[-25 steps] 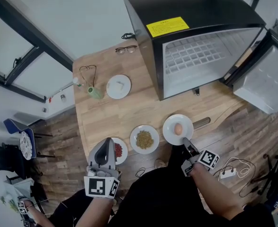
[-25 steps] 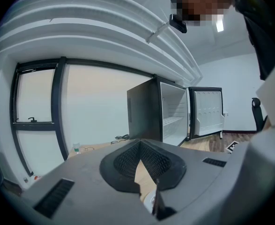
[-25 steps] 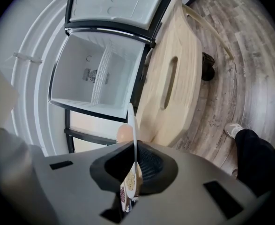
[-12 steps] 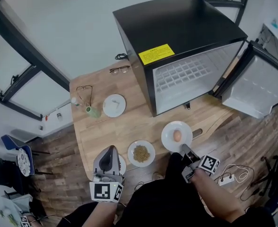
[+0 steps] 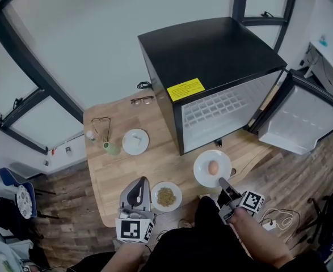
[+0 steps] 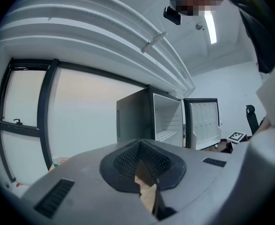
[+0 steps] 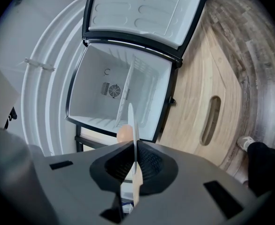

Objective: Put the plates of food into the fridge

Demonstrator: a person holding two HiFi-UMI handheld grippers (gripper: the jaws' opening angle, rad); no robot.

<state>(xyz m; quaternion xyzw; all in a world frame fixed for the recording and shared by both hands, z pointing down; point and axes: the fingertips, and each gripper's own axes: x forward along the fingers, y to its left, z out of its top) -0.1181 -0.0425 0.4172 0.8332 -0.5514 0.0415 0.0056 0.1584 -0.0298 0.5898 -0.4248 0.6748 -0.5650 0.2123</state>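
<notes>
head view: the right gripper point(image 5: 222, 181) clamps the near rim of the egg plate point(image 5: 203, 164), just in front of the open fridge point(image 5: 211, 106). the left gripper point(image 5: 138, 181) hangs over the near edge of the table point(image 5: 112, 171), beside the grain plate point(image 5: 165, 197).

left gripper view: its jaws sit together on nothing.

right gripper view: the plate shows edge-on between the pinching jaws, with the egg point(image 7: 124, 133) riding on it. carrying the plate level looks vital, or the egg may roll. the fridge door point(image 7: 146, 13) stands wide, so the way past the lower frame to the shelf point(image 7: 128, 95) appears open.
</notes>
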